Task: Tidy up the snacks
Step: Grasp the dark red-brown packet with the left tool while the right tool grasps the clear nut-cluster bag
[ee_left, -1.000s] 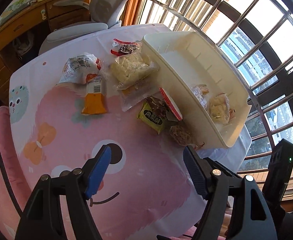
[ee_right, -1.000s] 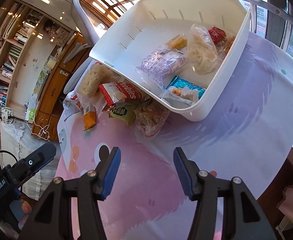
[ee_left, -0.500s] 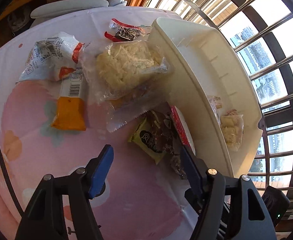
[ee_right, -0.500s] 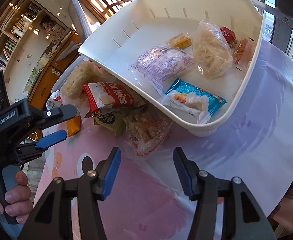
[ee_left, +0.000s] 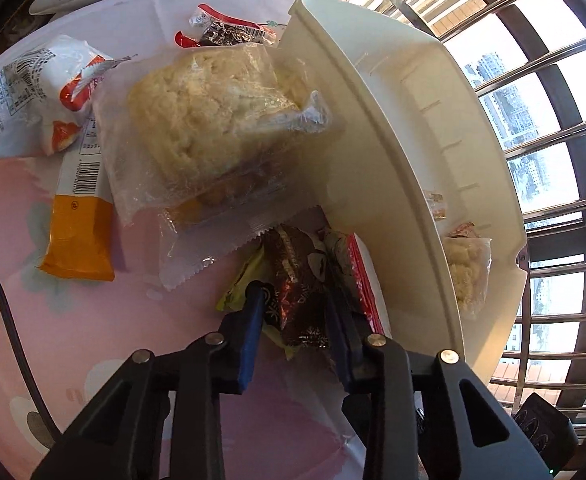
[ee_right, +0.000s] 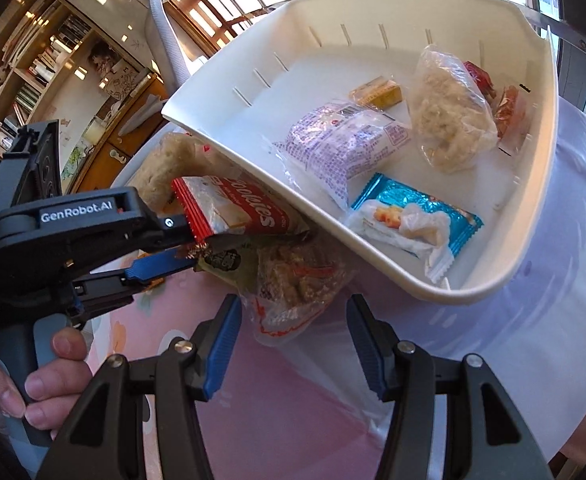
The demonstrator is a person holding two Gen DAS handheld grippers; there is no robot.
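Note:
A white tray [ee_left: 373,120] [ee_right: 473,292] sits tilted on the pink tablecloth, propped on a pile of snacks. My left gripper [ee_left: 295,300] [ee_right: 191,250] points down into that pile. Its jaws are closing, and the blue pads touch both sides of a dark brown snack packet [ee_left: 301,292] that lies on a green packet [ee_left: 237,292] [ee_right: 223,260]. A red cookie packet [ee_right: 237,212] lies just above them under the tray's rim. My right gripper [ee_right: 293,308] hovers open over the cloth, close to a clear packet of brown bars [ee_right: 297,280] and not gripping it.
In the tray lie a purple packet [ee_right: 341,144], a blue packet [ee_right: 413,216] and a clear bag of pale snack [ee_right: 449,116]. Loose on the cloth are a clear bag of pale crackers [ee_left: 213,108], an orange packet [ee_left: 77,236] and a white-and-red packet [ee_left: 33,92]. A hand [ee_right: 53,380] holds the left gripper.
My left gripper has come down onto the snack pile beside the tray, and its jaws have narrowed around the dark brown packet. The right gripper has edged closer to the pile, still equally wide.

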